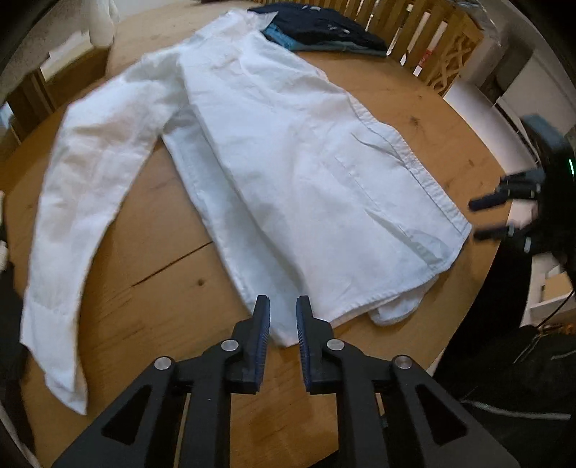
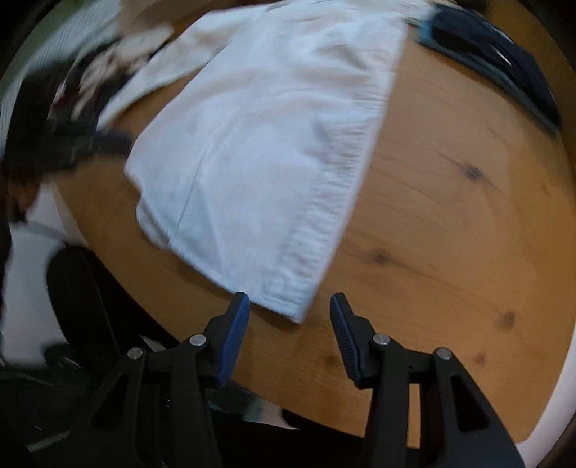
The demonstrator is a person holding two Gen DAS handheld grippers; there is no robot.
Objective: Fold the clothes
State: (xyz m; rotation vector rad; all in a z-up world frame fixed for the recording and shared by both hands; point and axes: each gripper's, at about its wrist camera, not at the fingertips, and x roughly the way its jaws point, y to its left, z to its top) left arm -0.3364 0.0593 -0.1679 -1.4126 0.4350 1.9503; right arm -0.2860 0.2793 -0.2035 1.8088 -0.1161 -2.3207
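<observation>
Both pairs of jaws stand apart and hold nothing: the left gripper (image 1: pixel 282 316) narrowly, over the hem of the white shirt (image 1: pixel 288 162), the right gripper (image 2: pixel 289 311) wider, at the hem's corner. The shirt lies flat on the worktop (image 1: pixel 151 259), one sleeve (image 1: pixel 82 201) spread. Best pinch both hem corners evenly, then fold smoothly toward the collar.

A round wooden counter (image 1: pixel 151 259) carries a white shirt (image 1: pixel 288 169) spread flat, one sleeve out, and folded dark clothes (image 1: pixel 324 32) at its far edge.
</observation>
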